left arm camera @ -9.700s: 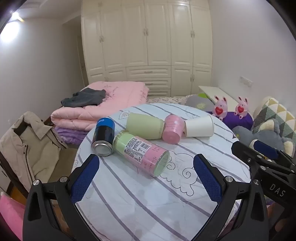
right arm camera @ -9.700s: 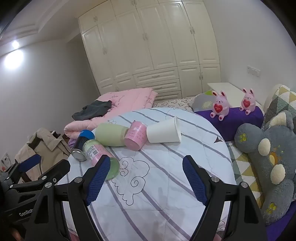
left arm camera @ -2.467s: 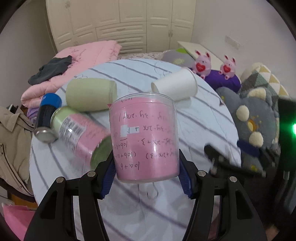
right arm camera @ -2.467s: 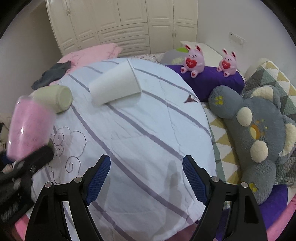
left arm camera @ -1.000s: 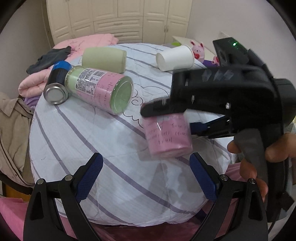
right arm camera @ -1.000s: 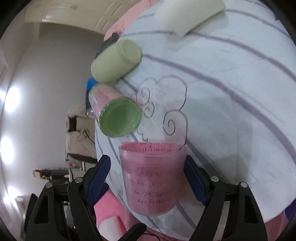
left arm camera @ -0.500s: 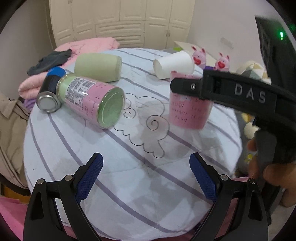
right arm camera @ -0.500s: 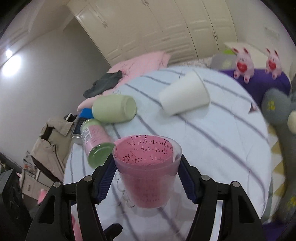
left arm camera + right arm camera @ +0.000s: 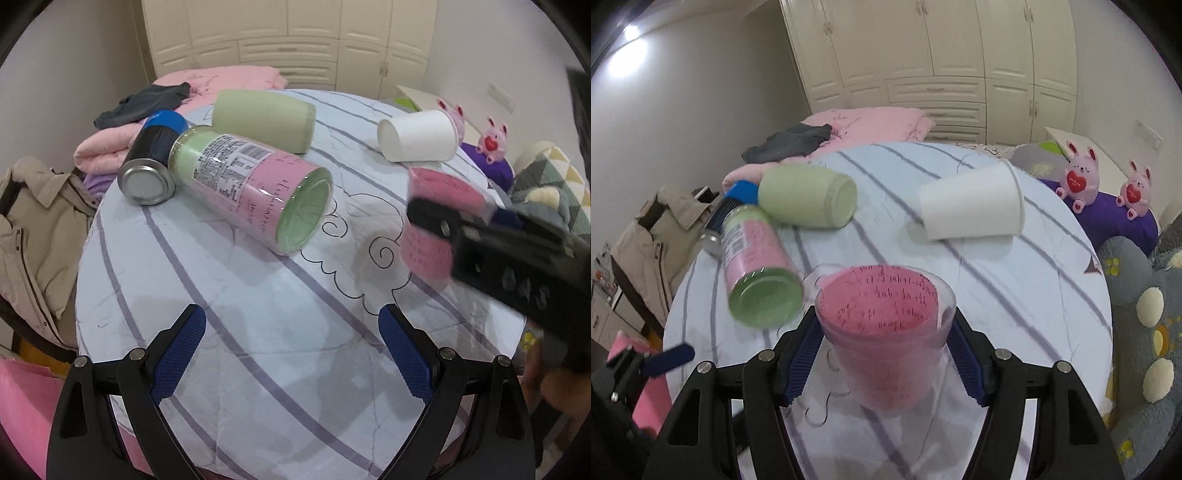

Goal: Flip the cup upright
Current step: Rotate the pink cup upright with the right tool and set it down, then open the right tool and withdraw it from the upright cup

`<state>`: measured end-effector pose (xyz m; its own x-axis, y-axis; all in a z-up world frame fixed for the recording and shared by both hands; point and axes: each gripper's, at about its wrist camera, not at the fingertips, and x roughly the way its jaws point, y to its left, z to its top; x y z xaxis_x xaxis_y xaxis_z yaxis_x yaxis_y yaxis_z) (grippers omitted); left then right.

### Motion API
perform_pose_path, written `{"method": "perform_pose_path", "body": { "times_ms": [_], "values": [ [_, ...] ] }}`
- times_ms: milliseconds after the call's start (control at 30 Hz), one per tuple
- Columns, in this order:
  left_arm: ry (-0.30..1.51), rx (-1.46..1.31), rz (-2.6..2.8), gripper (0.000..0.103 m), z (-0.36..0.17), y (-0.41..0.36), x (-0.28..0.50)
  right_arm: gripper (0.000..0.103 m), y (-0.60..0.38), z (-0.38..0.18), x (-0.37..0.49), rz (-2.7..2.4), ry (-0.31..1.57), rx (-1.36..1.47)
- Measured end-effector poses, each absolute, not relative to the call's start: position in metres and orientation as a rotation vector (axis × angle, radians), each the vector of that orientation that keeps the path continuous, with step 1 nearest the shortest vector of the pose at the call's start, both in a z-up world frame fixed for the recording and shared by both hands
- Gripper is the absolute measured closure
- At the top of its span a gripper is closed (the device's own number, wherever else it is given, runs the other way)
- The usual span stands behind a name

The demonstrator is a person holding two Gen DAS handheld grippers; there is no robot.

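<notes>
My right gripper [image 9: 886,354] is shut on the pink cup [image 9: 886,332], a clear cup with a pink paper lining. The cup is upright, mouth up, low over the round table [image 9: 1015,295]. In the left wrist view the pink cup [image 9: 432,221] shows at the right, gripped by the black right gripper [image 9: 491,236]; whether its base touches the cloth I cannot tell. My left gripper [image 9: 291,354] is open and empty above the table's near edge [image 9: 258,369].
A white paper cup [image 9: 971,206], a green cup [image 9: 809,195], a pink-and-green bottle [image 9: 753,262] and a blue-capped can [image 9: 153,158] lie on their sides on the table. Plush toys [image 9: 1145,314] sit right, a jacket [image 9: 33,229] left.
The right gripper has lowered the upright pink cup toward the table. The left gripper has stayed open and drawn slightly closer over the table's near side.
</notes>
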<state>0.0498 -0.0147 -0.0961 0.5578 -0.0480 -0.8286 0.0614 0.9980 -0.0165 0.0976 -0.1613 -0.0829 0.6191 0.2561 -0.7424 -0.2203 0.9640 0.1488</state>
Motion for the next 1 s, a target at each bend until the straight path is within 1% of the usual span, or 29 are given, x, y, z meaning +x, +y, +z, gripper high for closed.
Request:
{"method": "perform_pose_path", "body": {
  "times_ms": [33,100,167,433,600,867,1000],
  "values": [
    [0.976,0.012,-0.066,0.007,-0.096,-0.014,0.05,0.035,-0.161,-0.083,0.094,0.273,0.869,0.048],
    [0.97,0.012,-0.065,0.007,-0.095,-0.014,0.047,0.031,-0.165,-0.085,0.089,0.273,0.897,0.072],
    [0.964,0.008,-0.072,0.007,-0.093,-0.014,0.045,0.024,-0.168,-0.085,0.085,0.257,0.917,0.099],
    [0.904,0.0,-0.086,0.007,-0.074,-0.01,0.031,0.023,-0.187,-0.066,0.064,0.233,0.906,0.228],
    [0.859,-0.005,-0.089,0.006,-0.063,-0.008,0.019,0.023,-0.179,-0.055,0.045,0.192,0.901,0.119],
    [0.801,0.021,-0.099,0.003,-0.053,-0.015,0.008,0.023,-0.184,-0.035,0.015,0.139,0.779,0.04],
    [0.772,0.022,-0.066,0.002,-0.049,-0.012,0.007,0.023,-0.188,-0.03,0.01,0.141,0.735,0.058]
  ]
}}
